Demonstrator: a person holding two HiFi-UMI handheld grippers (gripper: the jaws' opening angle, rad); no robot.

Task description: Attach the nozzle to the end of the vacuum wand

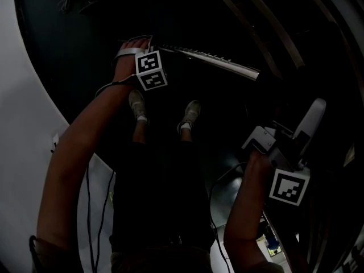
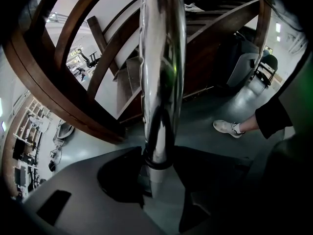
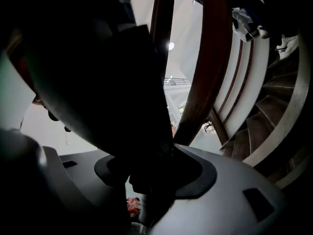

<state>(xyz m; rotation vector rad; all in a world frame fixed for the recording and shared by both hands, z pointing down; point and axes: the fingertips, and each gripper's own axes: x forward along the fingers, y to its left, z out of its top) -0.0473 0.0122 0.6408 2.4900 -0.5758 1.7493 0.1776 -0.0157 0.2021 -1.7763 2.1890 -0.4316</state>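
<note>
The chrome vacuum wand (image 1: 207, 56) runs from my left gripper (image 1: 139, 45) toward the lower right, and its far end (image 1: 257, 73) meets a dark shape. In the left gripper view the wand (image 2: 161, 58) stands straight up between the grey jaws of the left gripper (image 2: 156, 180), which is shut on it just above a black collar. My right gripper (image 1: 284, 128) sits at the lower right, its pale fingers (image 1: 311, 118) spread round a black part, apparently the nozzle (image 3: 98, 82). That part fills the right gripper view, clamped in the right gripper (image 3: 146, 180). Its joint with the wand is lost in the dark.
A curved wooden stair railing (image 2: 58, 97) and steps (image 3: 274, 116) stand close around. The person's two shoes (image 1: 136, 104) (image 1: 190, 112) rest on the dark floor below the wand. Cables (image 1: 91, 209) hang by the left arm. A pale curved surface (image 1: 17, 124) lies at the left.
</note>
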